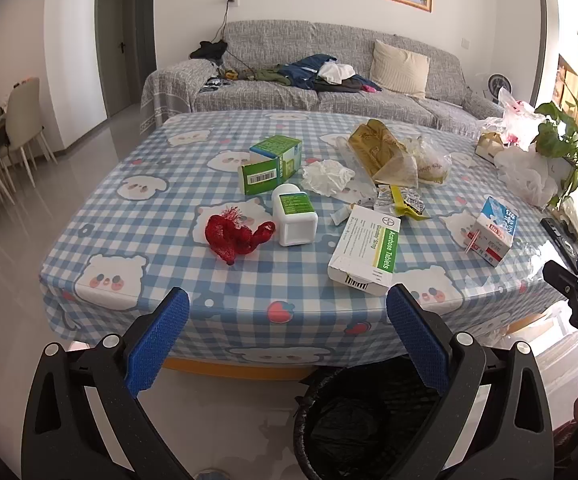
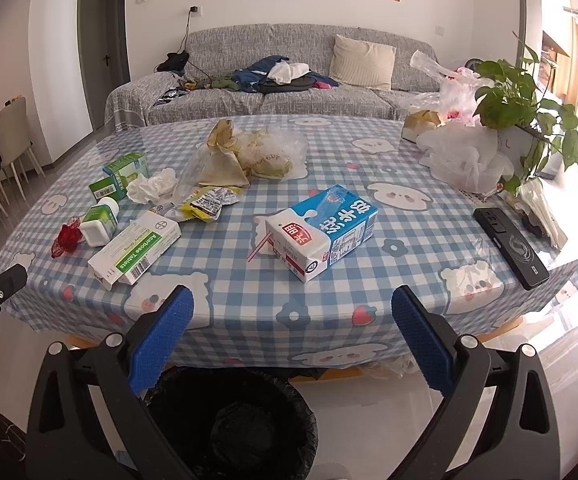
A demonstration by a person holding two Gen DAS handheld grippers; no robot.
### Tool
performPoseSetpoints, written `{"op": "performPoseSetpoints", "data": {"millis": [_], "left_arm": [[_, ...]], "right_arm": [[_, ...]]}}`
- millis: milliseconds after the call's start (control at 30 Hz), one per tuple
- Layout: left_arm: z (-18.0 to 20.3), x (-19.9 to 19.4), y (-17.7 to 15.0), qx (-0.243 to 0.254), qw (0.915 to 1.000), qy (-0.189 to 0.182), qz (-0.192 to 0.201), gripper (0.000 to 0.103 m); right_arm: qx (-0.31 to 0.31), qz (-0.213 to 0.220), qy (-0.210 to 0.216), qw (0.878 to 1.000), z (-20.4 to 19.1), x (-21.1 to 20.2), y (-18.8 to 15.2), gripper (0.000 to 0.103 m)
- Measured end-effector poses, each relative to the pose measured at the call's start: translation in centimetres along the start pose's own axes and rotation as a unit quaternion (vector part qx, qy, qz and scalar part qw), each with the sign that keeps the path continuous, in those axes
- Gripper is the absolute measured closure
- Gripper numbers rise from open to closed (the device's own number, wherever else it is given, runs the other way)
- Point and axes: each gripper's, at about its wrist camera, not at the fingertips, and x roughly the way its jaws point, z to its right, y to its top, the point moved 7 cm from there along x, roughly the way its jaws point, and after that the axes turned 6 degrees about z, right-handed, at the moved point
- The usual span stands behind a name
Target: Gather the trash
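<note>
Start of collection, nothing grasped. Left gripper [image 1: 288, 312] and right gripper [image 2: 292, 312] hover with fingers spread wide, empty. Trash sits mid-frame on desk [image 2: 249, 304]: milk carton [image 2: 321, 230], tablet box [image 1: 365, 254]. Bin [image 2: 229, 424] at bottom. Next: reach carton, close.

Trash lies scattered on the checked surface [image 2: 389, 184]. A blue-and-white milk carton [image 2: 323, 230] lies on its side with a straw [image 2: 260, 247] poking out. A white tablet box [image 1: 365, 250] lies flat beside a toppled white bottle [image 1: 295, 215] and a red net [image 1: 237, 235]. Behind sit an open green box [image 1: 271, 164], a crumpled tissue [image 1: 327, 176], yellow wrappers [image 2: 205, 202] and a bag of paper [image 2: 249, 154]. A black-lined bin [image 2: 231, 424] stands on the floor below.
</note>
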Motion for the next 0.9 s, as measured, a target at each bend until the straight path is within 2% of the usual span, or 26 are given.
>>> {"op": "performPoseSetpoints", "data": {"millis": [900], "left_arm": [[0.01, 0.17, -0.24, 0.004, 1.0000, 0.006, -0.004, 0.006]], "right_arm": [[0.003, 0.001, -0.001, 1.000, 0.23, 0.08, -0.09, 0.008]]}}
